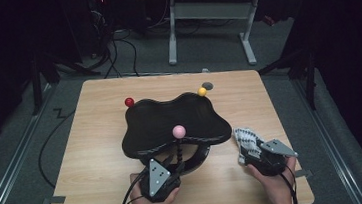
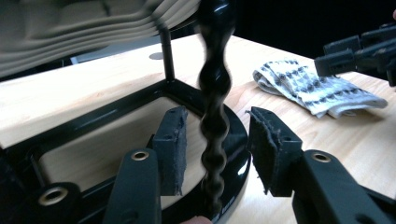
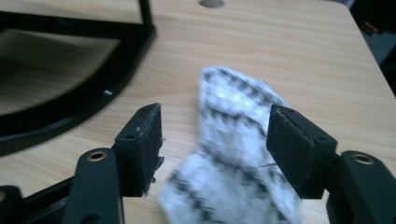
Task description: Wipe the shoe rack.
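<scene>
My landmark is the black wavy-edged tray stand [image 1: 173, 120] in the middle of the wooden table [image 1: 90, 120], and I place everything else against it, working from my left.

At the near edge of the stand, my left gripper [image 2: 215, 154] sits low by the ring base [image 2: 233, 135]. Its jaws are spread, one on each side of the twisted black post [image 2: 214, 93] that rises there and carries the pink ball [image 1: 179, 131]. I cannot see either pad pressing the post; a gap shows on both sides, so I call this hand released, only framing the post. A red ball [image 1: 129, 102] stands at the stand's far left rim and a yellow ball [image 1: 202, 91] at its far right rim.

To the right of the stand's base, apart from it, lies the patterned white-and-black sock [image 3: 238, 154], crumpled flat on the wood. My right gripper [image 3: 215, 149] hangs over the sock's near end with its jaws wide and the fabric lying between them, not pinched yet.

As I judge it, the step in hand is the pick-up of the sock, with my left hand ready to steady the stand by its post. Next I need to lower the right jaws until the pads straddle a fold of cloth against the table, then close firmly enough that the soft fabric does not slip out on the lift. If I close the left jaws too, I should do it gently, so the stand does not shift or tip.
</scene>
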Available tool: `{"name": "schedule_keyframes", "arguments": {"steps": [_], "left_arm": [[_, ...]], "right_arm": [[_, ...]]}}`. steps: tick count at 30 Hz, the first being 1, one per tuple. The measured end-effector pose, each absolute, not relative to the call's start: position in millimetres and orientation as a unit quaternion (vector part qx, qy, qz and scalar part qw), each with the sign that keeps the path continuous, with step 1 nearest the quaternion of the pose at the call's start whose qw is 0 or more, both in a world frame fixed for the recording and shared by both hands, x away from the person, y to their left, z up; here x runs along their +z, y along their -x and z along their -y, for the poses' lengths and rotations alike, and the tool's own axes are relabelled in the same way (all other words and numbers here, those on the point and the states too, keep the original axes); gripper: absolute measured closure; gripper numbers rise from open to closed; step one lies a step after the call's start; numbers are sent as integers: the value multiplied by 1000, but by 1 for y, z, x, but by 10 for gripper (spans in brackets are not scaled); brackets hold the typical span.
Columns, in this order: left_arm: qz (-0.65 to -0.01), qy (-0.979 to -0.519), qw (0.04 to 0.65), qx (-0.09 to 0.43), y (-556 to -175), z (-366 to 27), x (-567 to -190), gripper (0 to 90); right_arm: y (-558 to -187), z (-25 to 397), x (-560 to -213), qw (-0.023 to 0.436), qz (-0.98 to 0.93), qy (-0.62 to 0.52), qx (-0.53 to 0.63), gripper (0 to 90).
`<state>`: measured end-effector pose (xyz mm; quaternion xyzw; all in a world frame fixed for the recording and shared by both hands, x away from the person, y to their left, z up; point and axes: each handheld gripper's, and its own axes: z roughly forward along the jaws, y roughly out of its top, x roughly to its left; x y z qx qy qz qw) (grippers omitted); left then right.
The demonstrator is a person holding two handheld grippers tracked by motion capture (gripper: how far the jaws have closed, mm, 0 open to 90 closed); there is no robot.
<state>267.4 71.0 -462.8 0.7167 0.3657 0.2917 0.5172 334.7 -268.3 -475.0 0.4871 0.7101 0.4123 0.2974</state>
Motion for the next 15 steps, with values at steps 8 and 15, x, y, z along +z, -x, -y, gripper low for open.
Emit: {"name": "schedule_keyframes", "arguments": {"steps": [8, 15], "left_arm": [[-372, -715, 538, 248, -259, -115, -472, 528], [-412, -692, 531, 264, -265, -156, -481, 530]], "right_arm": [[-322, 236, -461, 284, -720, -457, 438, 296], [-310, 194, -456, 256, -740, -412, 465, 306]]}}
